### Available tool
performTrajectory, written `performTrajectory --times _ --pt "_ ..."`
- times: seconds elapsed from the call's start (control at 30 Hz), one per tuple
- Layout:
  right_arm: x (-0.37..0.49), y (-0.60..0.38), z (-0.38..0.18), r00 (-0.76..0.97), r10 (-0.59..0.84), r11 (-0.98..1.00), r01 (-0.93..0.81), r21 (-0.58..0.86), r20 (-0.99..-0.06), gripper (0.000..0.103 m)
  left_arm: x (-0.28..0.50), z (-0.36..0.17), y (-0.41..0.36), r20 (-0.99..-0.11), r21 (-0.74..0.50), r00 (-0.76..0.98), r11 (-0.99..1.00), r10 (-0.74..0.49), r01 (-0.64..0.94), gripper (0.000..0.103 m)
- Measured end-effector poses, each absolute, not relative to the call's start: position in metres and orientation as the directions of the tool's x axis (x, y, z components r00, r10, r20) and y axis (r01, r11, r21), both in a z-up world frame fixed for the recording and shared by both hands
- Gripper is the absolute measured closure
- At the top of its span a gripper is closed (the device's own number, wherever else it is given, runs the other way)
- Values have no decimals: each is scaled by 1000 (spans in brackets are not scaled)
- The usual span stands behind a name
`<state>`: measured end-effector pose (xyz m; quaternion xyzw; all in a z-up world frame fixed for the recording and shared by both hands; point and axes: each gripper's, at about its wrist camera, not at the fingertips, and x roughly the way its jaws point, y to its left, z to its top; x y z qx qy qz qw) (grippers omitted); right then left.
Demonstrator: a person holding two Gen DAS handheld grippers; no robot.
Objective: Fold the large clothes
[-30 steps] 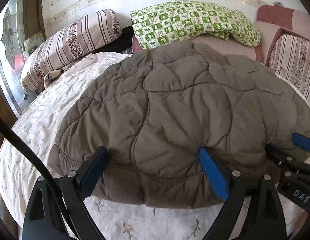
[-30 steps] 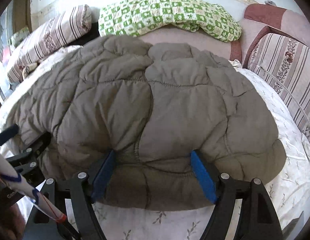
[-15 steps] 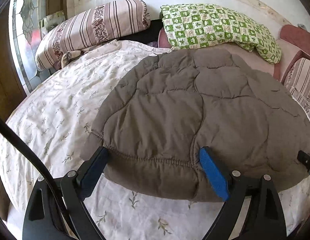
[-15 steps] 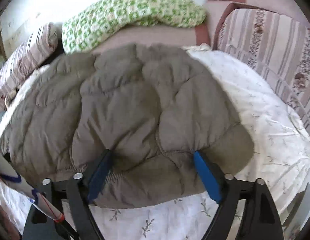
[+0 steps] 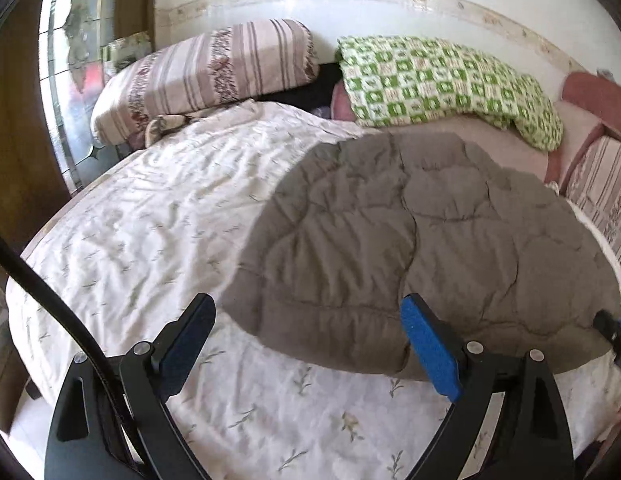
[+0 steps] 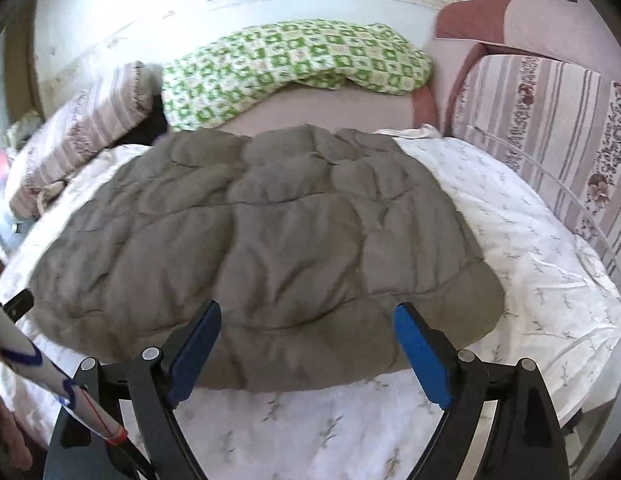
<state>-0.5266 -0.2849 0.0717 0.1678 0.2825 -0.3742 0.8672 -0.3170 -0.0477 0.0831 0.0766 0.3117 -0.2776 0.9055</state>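
A grey-brown quilted jacket (image 5: pixel 410 232) lies folded and flat on the white floral bed sheet (image 5: pixel 150 220). My left gripper (image 5: pixel 306 308) hovers open over its near left corner, and neither blue pad presses the cloth. In the right wrist view the jacket (image 6: pixel 270 232) fills the middle of the sheet (image 6: pixel 530 260). My right gripper (image 6: pixel 307 312) hangs above the jacket's near hem with its jaws opening. The hem shows between the fingers, but the pads do not press it. A tip of each gripper shows at the edge of the other's view.
A striped pillow (image 5: pixel 206 72) and a green checked blanket (image 5: pixel 442 84) lie at the head of the bed. A striped cushion (image 6: pixel 550 128) borders the right side. A window (image 5: pixel 70 80) stands at the left. A white tube with blue marks (image 6: pixel 50 376) crosses the lower left.
Both grippers drew back and rose from the jacket's near hem, which they straddled before. The left one swung left, showing more bare sheet. The right jaws widened. The jacket stays lying on the bed.
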Motion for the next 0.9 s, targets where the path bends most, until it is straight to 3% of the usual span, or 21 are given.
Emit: performTrajectory --times 0.13,0.4,0.5,0.7,0.9 --pt "-524 -271 67 574 -529 694 717 72 -625 11 -325 89 -44 -588 -9 666 827 -459 562 10" --pt "-531 -300 75 536 -565 630 771 92 -627 11 -310 63 -77 -657 13 619 814 -431 580 10" --pt "-520 -320 54 497 -534 615 784 89 -684 11 -298 48 -87 -691 1 586 811 -423 586 9" --pt "-515 -317 42 469 -551 620 784 37 -691 9 -304 55 -82 -682 1 593 810 -428 586 6" --pt "-535 -268 105 593 -548 682 725 96 -590 9 -347 117 -50 -563 -54 610 761 -558 647 6"
